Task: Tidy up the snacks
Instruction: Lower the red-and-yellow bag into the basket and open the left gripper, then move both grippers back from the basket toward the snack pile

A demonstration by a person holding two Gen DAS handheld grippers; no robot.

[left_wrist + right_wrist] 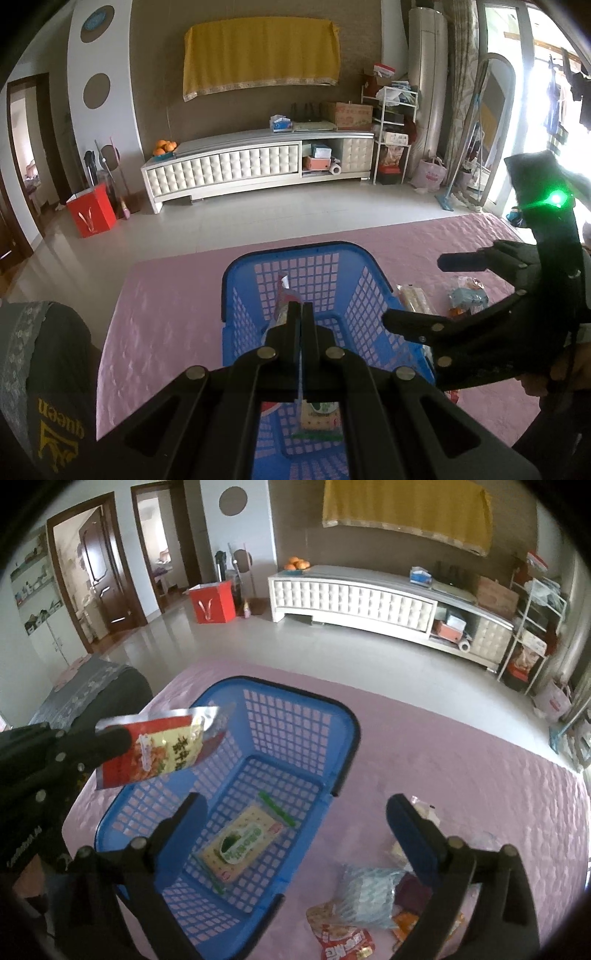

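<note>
A blue plastic basket [365,269] [343,723] sits on the pink tablecloth. My left gripper [301,317] is shut on a red and yellow snack packet [162,749], seen edge-on in the left wrist view [282,306], and holds it over the basket's left side. A cream and green snack packet [242,840] [319,415] lies flat on the basket floor. My right gripper [295,812] [417,288] is open and empty over the basket's right edge. Loose snacks lie on the cloth right of the basket: a pale blue packet [369,893] [467,297] and a red packet [341,939].
The pink tablecloth [166,295] [461,775] ends at the far edge, with tiled floor beyond. A white wafer pack [415,299] lies by the basket's right rim. A dark cushion [40,369] sits at the left. A white TV cabinet [258,162] stands by the far wall.
</note>
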